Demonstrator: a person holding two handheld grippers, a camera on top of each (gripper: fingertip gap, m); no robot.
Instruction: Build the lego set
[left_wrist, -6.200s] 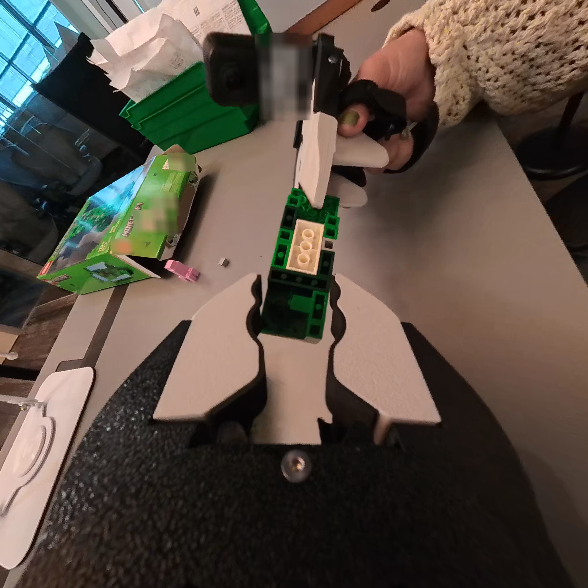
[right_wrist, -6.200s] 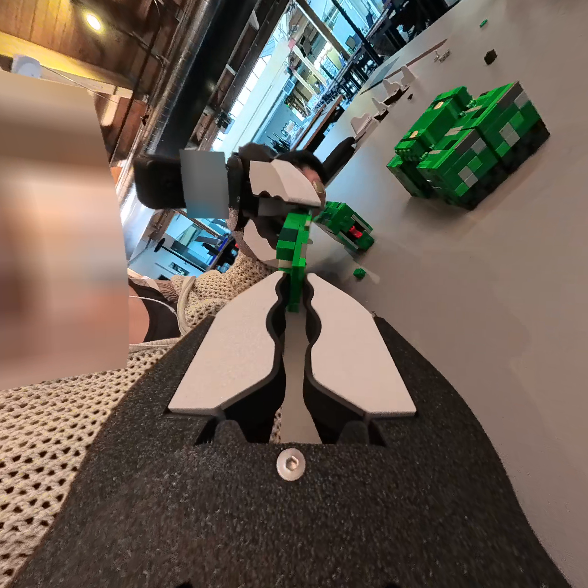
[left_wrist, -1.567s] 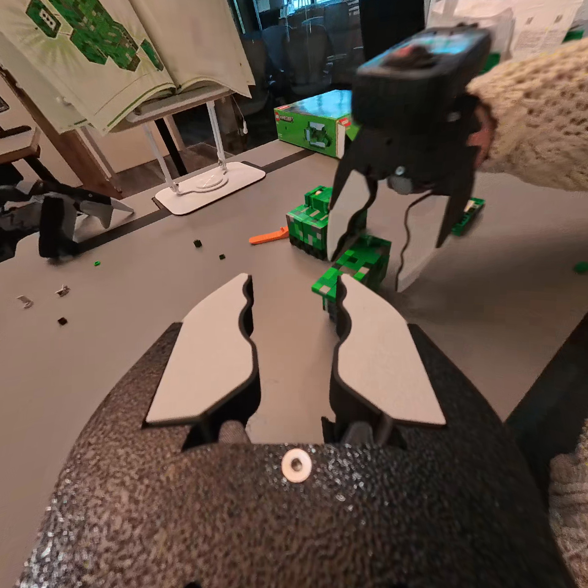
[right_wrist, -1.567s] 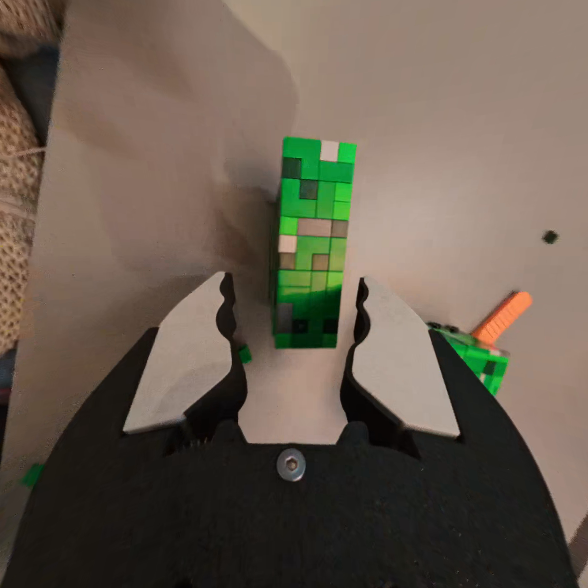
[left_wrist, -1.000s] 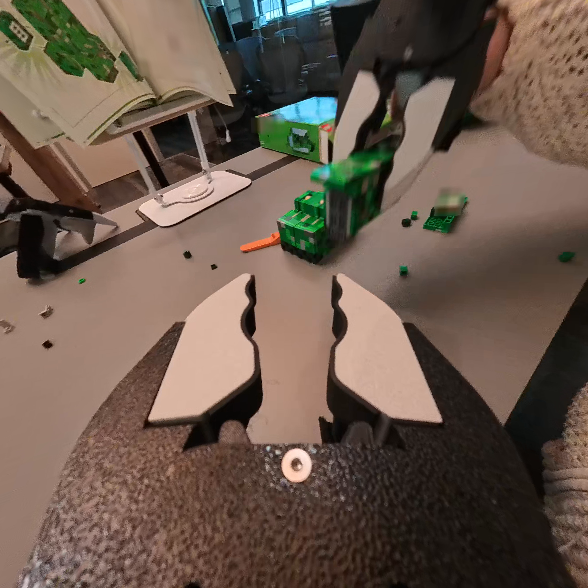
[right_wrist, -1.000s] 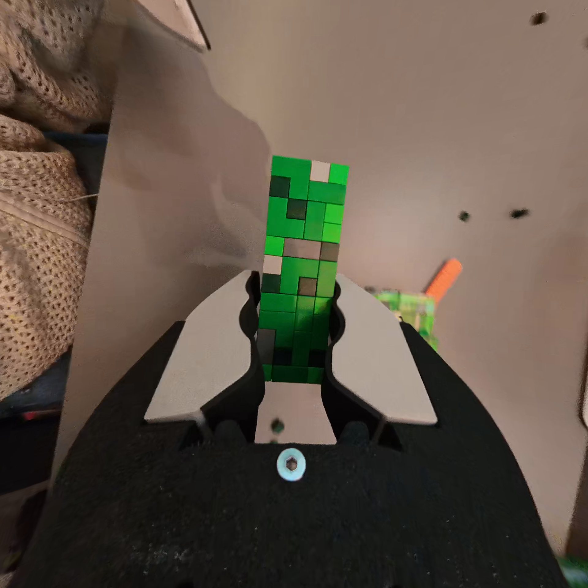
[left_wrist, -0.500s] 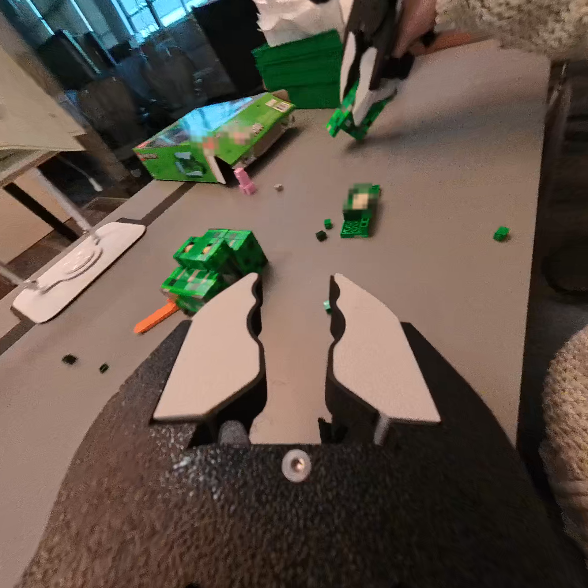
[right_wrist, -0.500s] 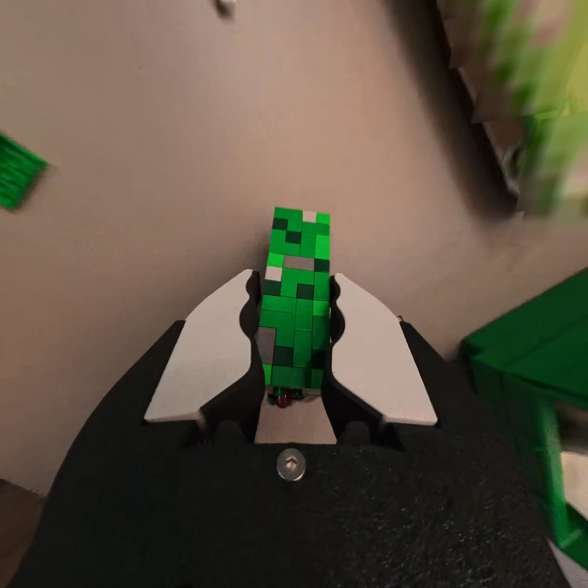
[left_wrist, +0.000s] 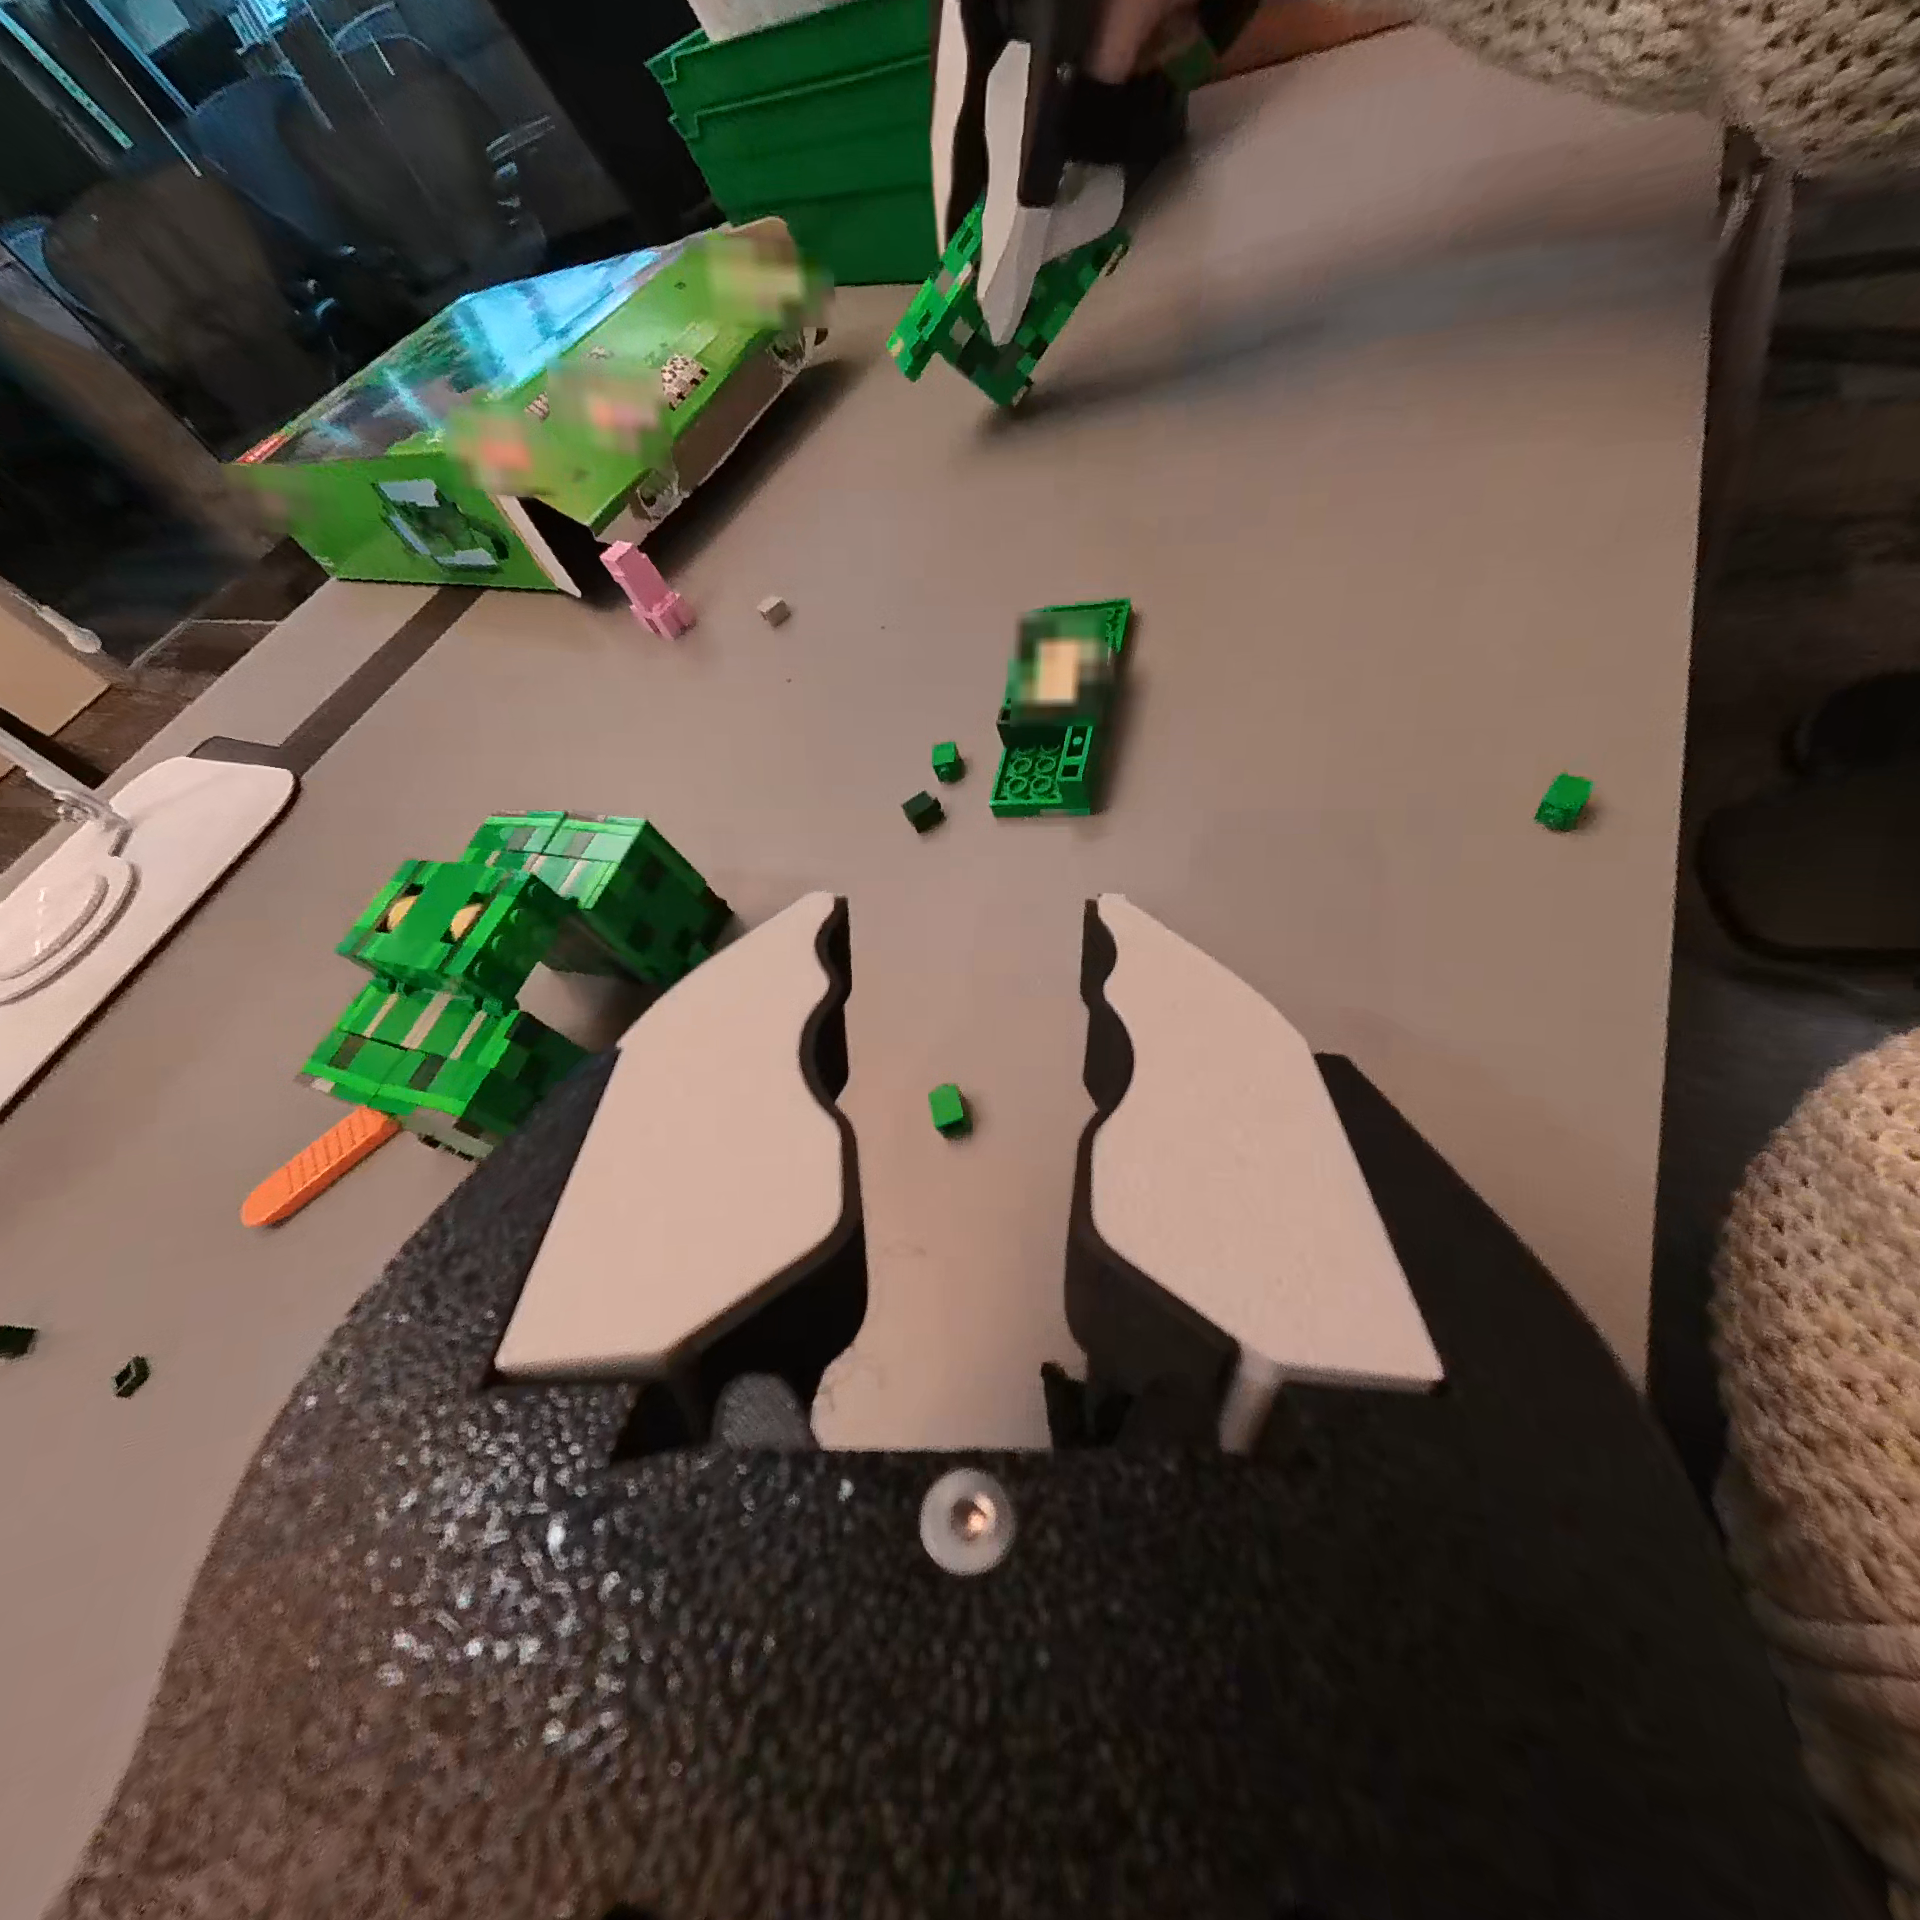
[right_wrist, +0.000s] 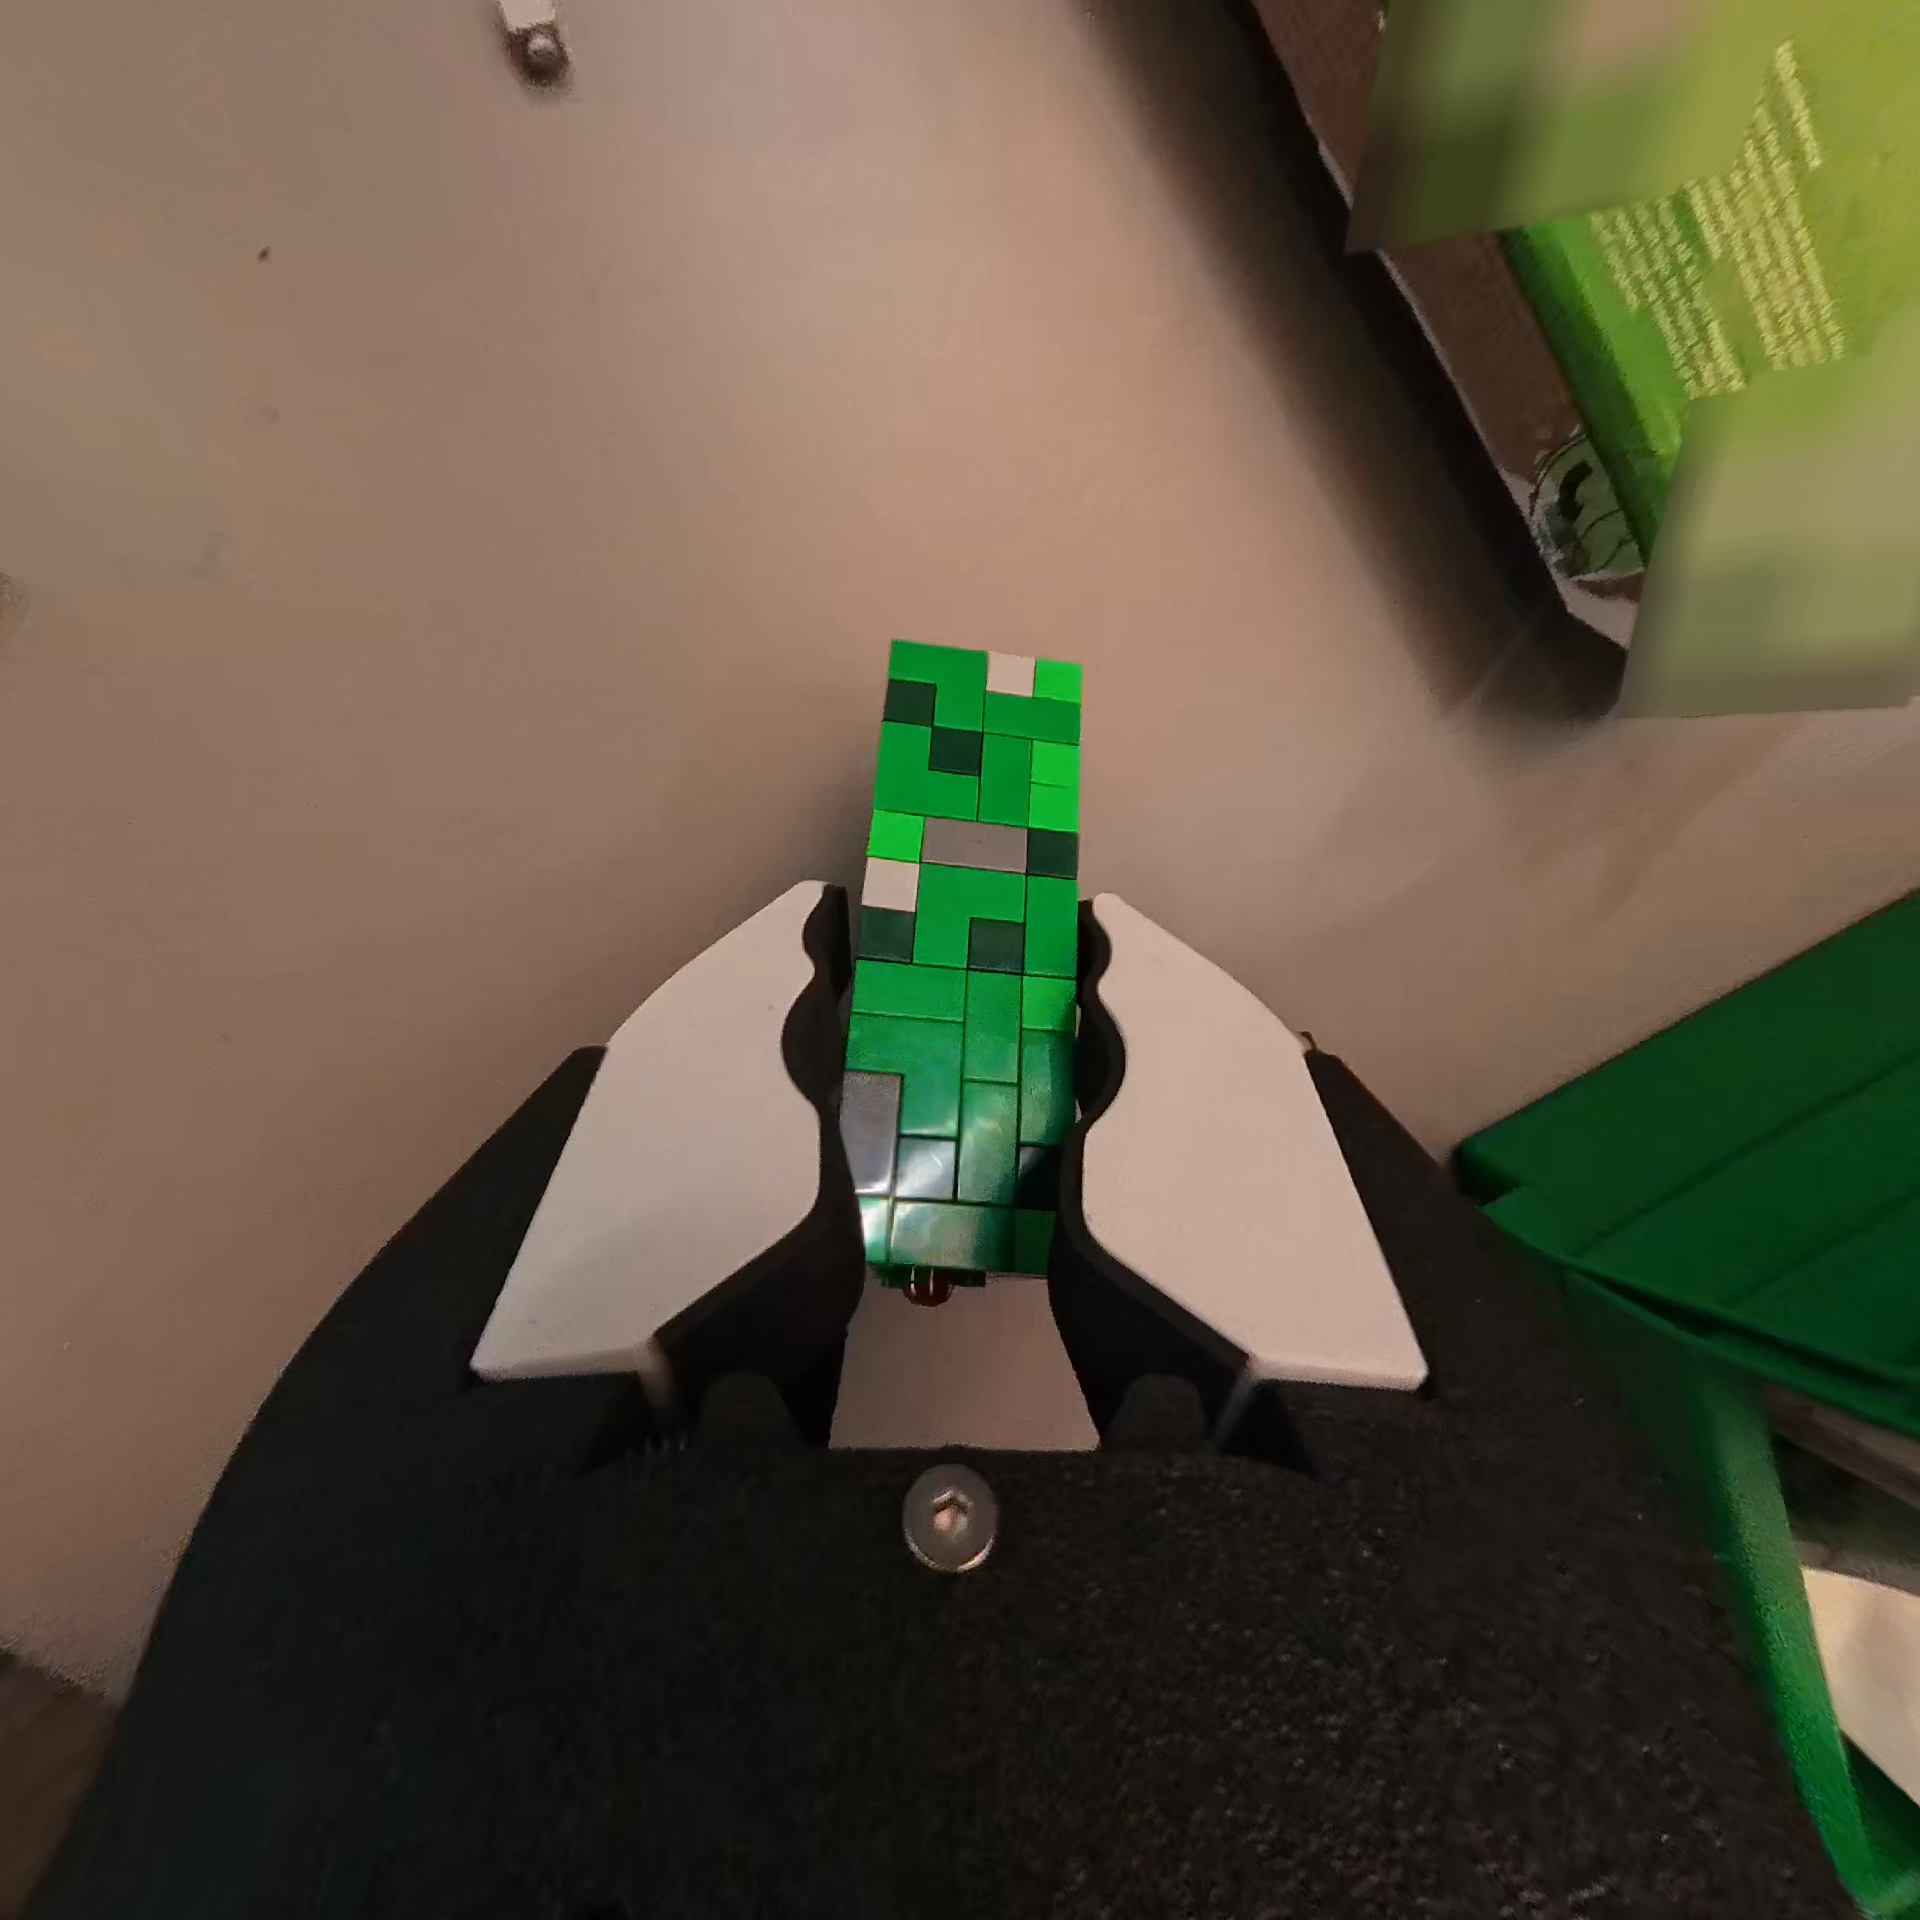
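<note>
My right gripper (right_wrist: 961, 914) is shut on a tall green pixel-patterned lego block (right_wrist: 971, 821) and holds it over the grey table (right_wrist: 416, 520). The same block (left_wrist: 977, 343) shows far off in the left wrist view, tilted, its lower end at the table, held by the right gripper (left_wrist: 1023, 249). My left gripper (left_wrist: 961, 914) is open and empty above the table; a small green brick (left_wrist: 948, 1108) lies between its fingers. A built green lego body (left_wrist: 499, 956) lies to its left. A flat green sub-assembly (left_wrist: 1060, 717) lies ahead.
A green lego box (left_wrist: 520, 416) and stacked green trays (left_wrist: 810, 135) stand at the far side. A pink piece (left_wrist: 649, 590), an orange separator tool (left_wrist: 317, 1164), loose small bricks (left_wrist: 1562, 802) and a white stand base (left_wrist: 114, 904) lie about. The table edge runs along the right. The gap from one gripper's tips to the other's is roughly 35 cm.
The right gripper closed on the tall green block, lifted it and carried it to the far side near the box and trays. The left gripper stayed open and swung right.
</note>
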